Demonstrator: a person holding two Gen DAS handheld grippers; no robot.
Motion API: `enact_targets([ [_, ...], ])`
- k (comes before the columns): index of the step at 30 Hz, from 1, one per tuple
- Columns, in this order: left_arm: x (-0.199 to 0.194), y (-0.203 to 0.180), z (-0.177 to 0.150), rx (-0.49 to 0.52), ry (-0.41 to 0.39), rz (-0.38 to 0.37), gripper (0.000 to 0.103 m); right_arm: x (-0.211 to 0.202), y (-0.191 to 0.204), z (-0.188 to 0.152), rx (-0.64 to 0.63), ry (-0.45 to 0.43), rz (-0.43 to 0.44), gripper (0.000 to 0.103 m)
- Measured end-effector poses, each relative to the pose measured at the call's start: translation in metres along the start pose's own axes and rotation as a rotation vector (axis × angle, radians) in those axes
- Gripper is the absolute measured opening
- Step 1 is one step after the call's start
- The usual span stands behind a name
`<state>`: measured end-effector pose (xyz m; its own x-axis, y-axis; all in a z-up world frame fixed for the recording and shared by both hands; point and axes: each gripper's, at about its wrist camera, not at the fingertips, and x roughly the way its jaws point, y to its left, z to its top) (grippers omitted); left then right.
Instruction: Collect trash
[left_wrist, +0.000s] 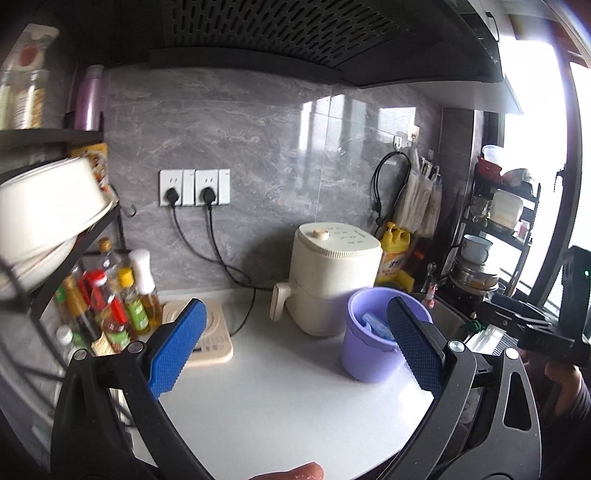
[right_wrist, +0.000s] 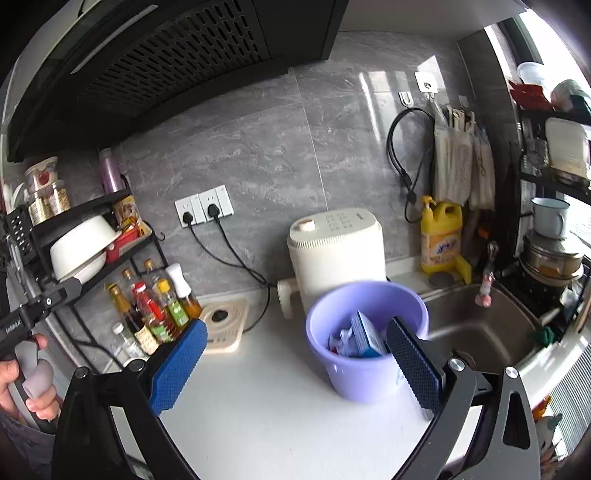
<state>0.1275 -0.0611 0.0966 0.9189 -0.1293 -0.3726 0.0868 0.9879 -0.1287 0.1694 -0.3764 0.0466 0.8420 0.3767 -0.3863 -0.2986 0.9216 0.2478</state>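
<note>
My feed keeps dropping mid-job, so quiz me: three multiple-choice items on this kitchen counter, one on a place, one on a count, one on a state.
1. Where does the purple bucket stand?
A. in the sink
B. on the white counter, in front of the cream cooker
C. on the rack shelf

2. How many plugs sit in the wall sockets?
A. none
B. two
C. four

3. How are the left hand-held gripper and right hand-held gripper?
A. both open, holding nothing
B. both shut on trash
C. left shut on the bucket rim

Key: 1 B, it rests on the counter before the cream cooker, beside the sink. 2 B, two black plugs with cords. 3 A, the blue fingers stand wide apart with only counter between.
</note>
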Motion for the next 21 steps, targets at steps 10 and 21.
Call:
enact_targets([
  [10,-0.054,-0.031,-0.026,-0.001,-0.002,0.043,0.097,-0.046,-0.008,-0.028,-0.011,0.031,0.022,0.095],
  [21,-0.076,-0.037,-0.035,-0.030,-0.009,0.079,0.097,-0.055,-0.004,-0.024,-0.038,0.030,0.058,0.095],
])
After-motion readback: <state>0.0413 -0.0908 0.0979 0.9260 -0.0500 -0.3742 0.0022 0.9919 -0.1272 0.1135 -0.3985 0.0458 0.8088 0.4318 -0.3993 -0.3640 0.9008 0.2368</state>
